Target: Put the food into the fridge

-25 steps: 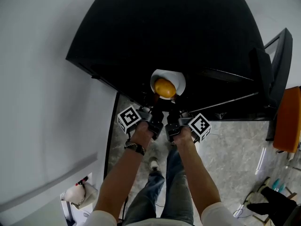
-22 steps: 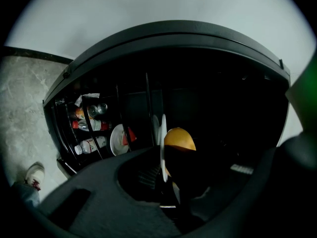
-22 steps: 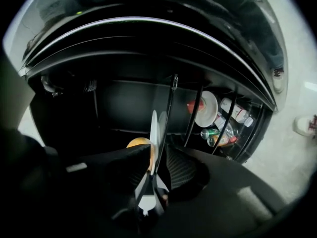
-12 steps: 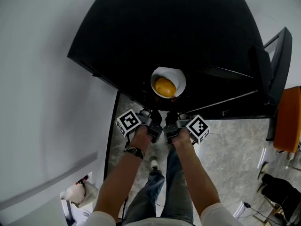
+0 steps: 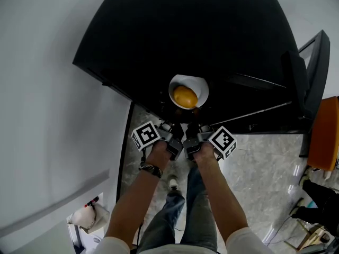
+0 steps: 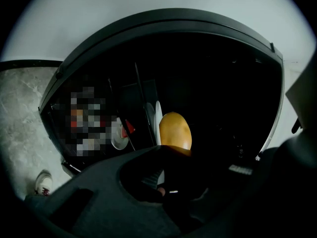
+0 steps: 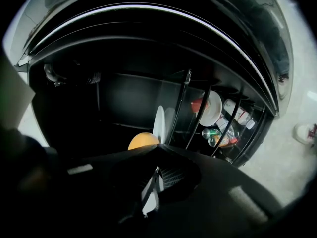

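Note:
A white plate (image 5: pixel 197 87) carries a round orange-yellow piece of food (image 5: pixel 185 97) in front of the black fridge (image 5: pixel 185 30). The left gripper (image 5: pixel 175 126) and the right gripper (image 5: pixel 192 127) both hold the plate's near rim from below, side by side. In the left gripper view the plate (image 6: pixel 158 114) shows edge-on with the food (image 6: pixel 175 131) beside it, above the dark jaws of the left gripper (image 6: pixel 166 151). In the right gripper view the right gripper (image 7: pixel 157 148) is shut with the plate's white edge (image 7: pixel 159 122) running between its jaws; the food (image 7: pixel 142 141) peeks over them.
The fridge stands open, its door (image 5: pixel 310 73) swung out to the right. Wire shelves inside hold a white bowl (image 7: pixel 214 108) and cans (image 7: pixel 218 135). An orange object (image 5: pixel 324 136) stands at the far right, above a marble floor (image 5: pixel 259 173). A white wall (image 5: pixel 47 115) is on the left.
The two grippers have drawn slightly closer together under the plate, and the right one has closed in on the rim. The plate has barely moved. A person at the lower right has shifted.

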`<state>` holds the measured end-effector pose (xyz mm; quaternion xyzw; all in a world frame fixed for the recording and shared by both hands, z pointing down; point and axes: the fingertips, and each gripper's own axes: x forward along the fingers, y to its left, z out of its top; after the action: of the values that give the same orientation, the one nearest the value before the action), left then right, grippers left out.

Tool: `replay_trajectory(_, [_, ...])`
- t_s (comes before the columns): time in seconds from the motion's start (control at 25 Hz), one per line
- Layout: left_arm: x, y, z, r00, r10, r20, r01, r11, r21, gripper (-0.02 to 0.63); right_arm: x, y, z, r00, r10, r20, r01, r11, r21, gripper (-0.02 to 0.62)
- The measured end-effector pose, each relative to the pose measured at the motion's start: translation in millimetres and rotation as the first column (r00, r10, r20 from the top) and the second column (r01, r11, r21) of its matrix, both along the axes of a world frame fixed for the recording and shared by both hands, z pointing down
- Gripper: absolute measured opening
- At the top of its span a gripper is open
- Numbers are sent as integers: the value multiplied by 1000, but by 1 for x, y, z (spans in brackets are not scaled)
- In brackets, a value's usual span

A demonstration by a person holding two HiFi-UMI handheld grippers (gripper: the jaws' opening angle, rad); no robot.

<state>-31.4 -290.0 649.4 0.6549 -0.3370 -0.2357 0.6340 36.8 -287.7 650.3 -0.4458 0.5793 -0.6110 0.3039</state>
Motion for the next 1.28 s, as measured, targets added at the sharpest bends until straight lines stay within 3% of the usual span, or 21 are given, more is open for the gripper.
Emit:
replay_trajectory(0.84, [3, -30, 3, 1000, 8, 3, -8, 1000, 25, -3, 3, -24, 3, 999, 26, 40, -26, 1000, 2, 1])
replay_trajectory(1.28, [-3, -8, -4, 992, 40, 118, -48, 997, 68, -3, -2, -2, -5, 1000, -5, 22, 6, 1000, -6, 1])
